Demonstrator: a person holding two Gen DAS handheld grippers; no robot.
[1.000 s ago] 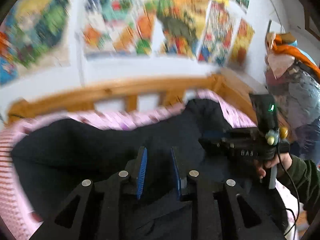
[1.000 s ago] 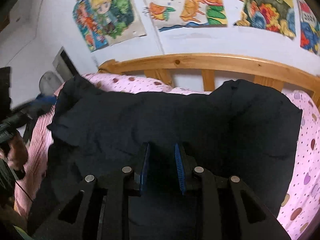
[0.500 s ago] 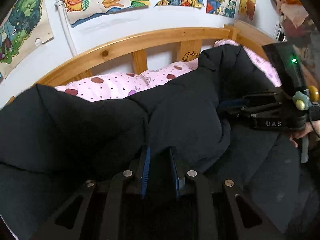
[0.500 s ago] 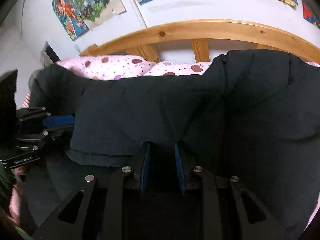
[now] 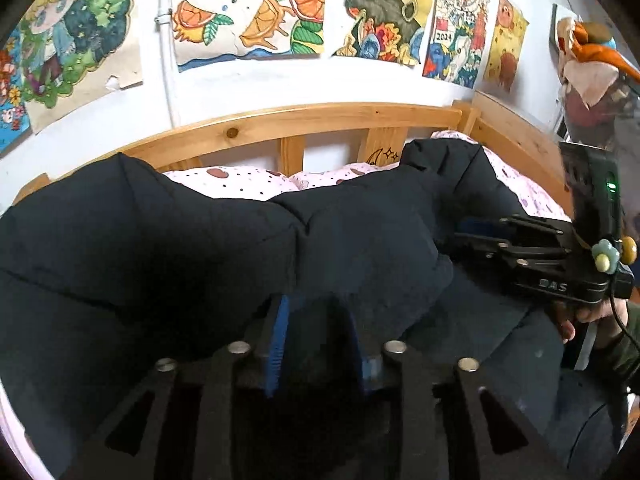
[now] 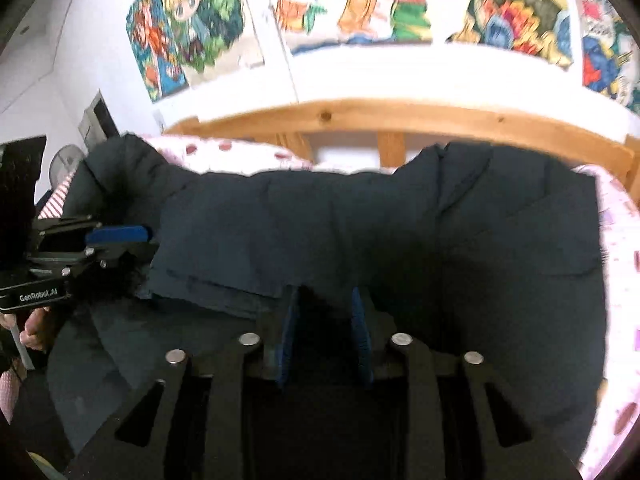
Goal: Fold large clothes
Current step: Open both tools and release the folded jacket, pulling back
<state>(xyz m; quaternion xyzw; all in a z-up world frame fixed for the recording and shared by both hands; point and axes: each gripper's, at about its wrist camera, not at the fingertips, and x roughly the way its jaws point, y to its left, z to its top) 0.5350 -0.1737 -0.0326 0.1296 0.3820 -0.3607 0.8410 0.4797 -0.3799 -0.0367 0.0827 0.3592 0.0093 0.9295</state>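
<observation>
A large dark navy padded jacket (image 5: 192, 248) lies spread across the bed; it also fills the right wrist view (image 6: 400, 232). Its near hem is folded up over itself. My left gripper (image 5: 316, 312) is shut on the jacket's folded edge, the cloth bunched between the blue pads. My right gripper (image 6: 324, 304) is shut on the jacket edge too. Each gripper shows in the other's view: the right one at the right side (image 5: 472, 232), the left one at the left side (image 6: 120, 236).
The bed has a pink dotted sheet (image 5: 232, 180) and a wooden headboard rail (image 5: 304, 124) against a white wall with colourful posters (image 5: 256, 8). The bed's wooden side rail (image 5: 516, 148) runs along the right. A striped pink cloth (image 6: 56, 200) lies at the left.
Both grippers have pulled the jacket's edge back toward the near side, and the fold has grown and settled lower. Both views have tilted slightly up toward the wall.
</observation>
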